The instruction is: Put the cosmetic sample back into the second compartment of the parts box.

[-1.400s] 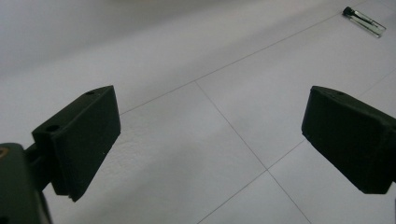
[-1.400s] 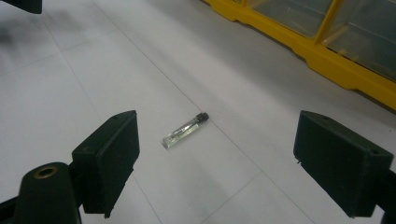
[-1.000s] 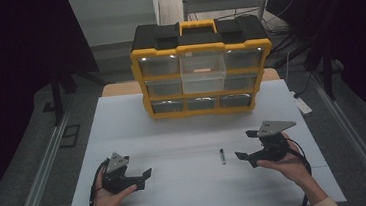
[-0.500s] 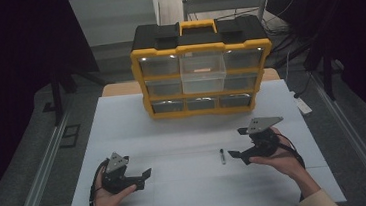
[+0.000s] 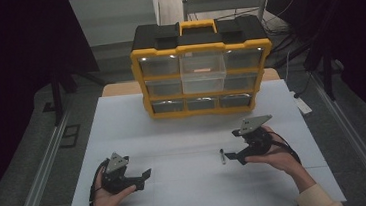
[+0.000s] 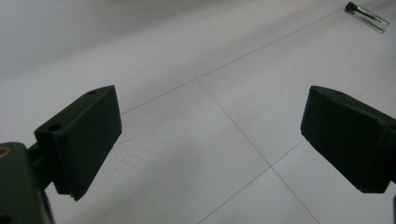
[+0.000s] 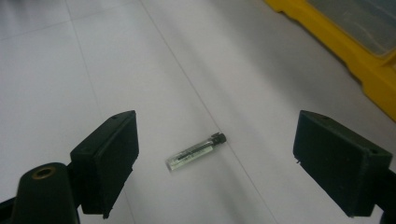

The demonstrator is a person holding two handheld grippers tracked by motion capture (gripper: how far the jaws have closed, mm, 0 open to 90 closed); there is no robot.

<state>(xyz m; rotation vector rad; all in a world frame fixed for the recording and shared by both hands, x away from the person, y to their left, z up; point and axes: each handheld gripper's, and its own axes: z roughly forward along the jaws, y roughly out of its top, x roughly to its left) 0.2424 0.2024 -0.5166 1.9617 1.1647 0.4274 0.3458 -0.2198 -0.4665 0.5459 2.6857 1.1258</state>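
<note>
A small clear vial (image 5: 222, 156) with a black cap lies on the white table (image 5: 183, 133), right of centre. My right gripper (image 5: 233, 144) hovers just to its right, jaws open and pointing left at it. In the right gripper view the vial (image 7: 196, 151) lies on the table between and beyond the open jaws of the right gripper (image 7: 215, 140), untouched. My left gripper (image 5: 143, 179) rests low at the front left, open and holding nothing. In the left gripper view, the left gripper (image 6: 210, 121) has wide jaws, and the vial (image 6: 368, 11) is far off at the top right.
A yellow and black drawer organizer (image 5: 200, 66) stands at the back of the table, its top middle clear drawer (image 5: 203, 72) pulled out. Its yellow base edge (image 7: 336, 42) crosses the upper right of the right gripper view. Metal rails run along both table sides.
My right gripper has moved left and slightly down, closer to the vial. The left gripper and the vial have stayed put.
</note>
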